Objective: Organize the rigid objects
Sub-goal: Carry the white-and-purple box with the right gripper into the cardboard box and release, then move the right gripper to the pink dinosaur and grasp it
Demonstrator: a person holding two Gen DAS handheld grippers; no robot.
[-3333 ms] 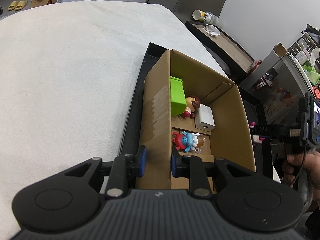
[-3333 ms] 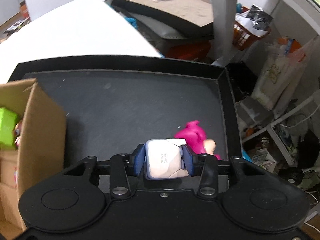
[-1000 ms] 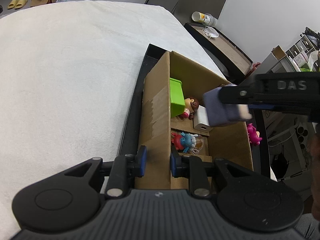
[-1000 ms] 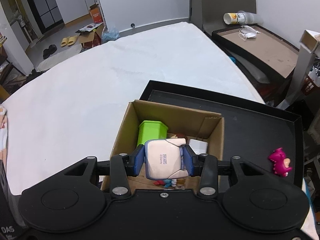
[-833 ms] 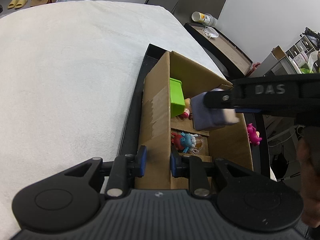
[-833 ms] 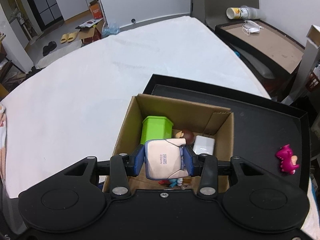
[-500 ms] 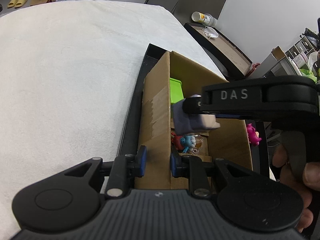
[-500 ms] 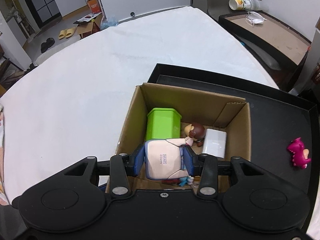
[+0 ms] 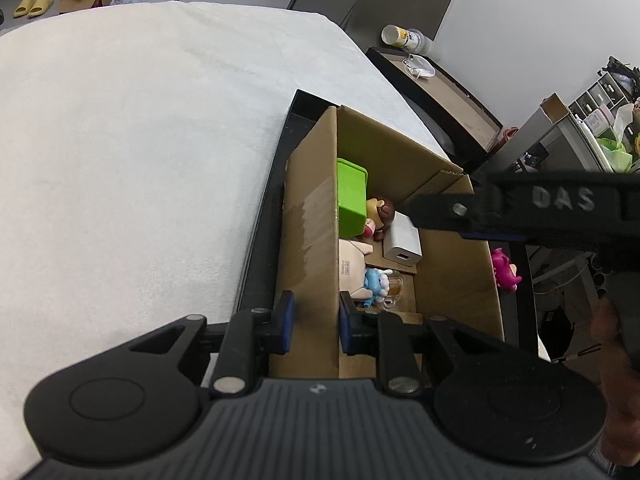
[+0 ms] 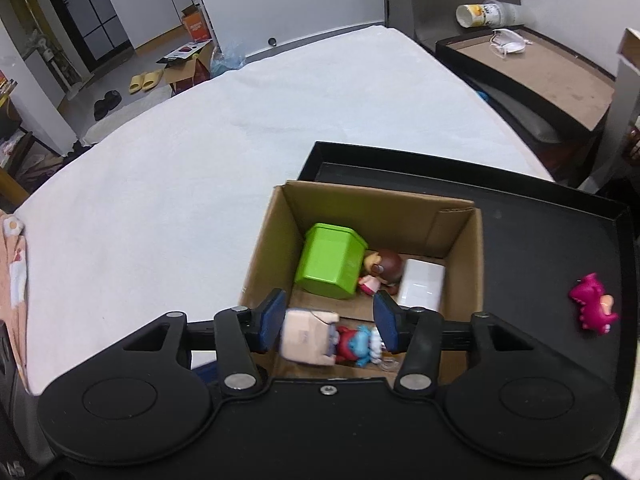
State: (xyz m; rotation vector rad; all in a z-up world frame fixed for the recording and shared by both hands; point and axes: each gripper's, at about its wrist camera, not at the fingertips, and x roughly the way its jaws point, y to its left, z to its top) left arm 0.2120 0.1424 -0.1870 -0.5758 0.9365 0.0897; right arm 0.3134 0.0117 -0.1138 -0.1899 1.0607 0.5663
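The right gripper [image 10: 328,326] hangs over the near end of the box [image 10: 464,276], its jaws spread wide with nothing pinched between them. Directly below it a pale carton [image 10: 306,336] lies on the box floor against the left wall, just beside a blue figure [image 10: 362,344]. Further from the gripper, at the far end of the box, stand a green tin [image 10: 330,266], a brown-haired doll [image 10: 384,268] and a white charger [image 10: 422,284].

The 1 relation that matters next, I judge, is where the pink dinosaur [image 10: 594,306] lies: outside the box, to its right, alone on the black tray [image 10: 540,240] and well apart from the box wall. It lies right of the right gripper, so that gripper is far the nearer one and would need to swing right and down. The toy's long axis runs roughly away from the camera, tilted a little, so the spread jaws already sit about across it.

The left gripper [image 9: 314,322] is pressed onto the box's left wall near its near corner, 1 finger outside and 1 inside, steadying it. From there the dinosaur [image 9: 505,269] is past the box's right wall.
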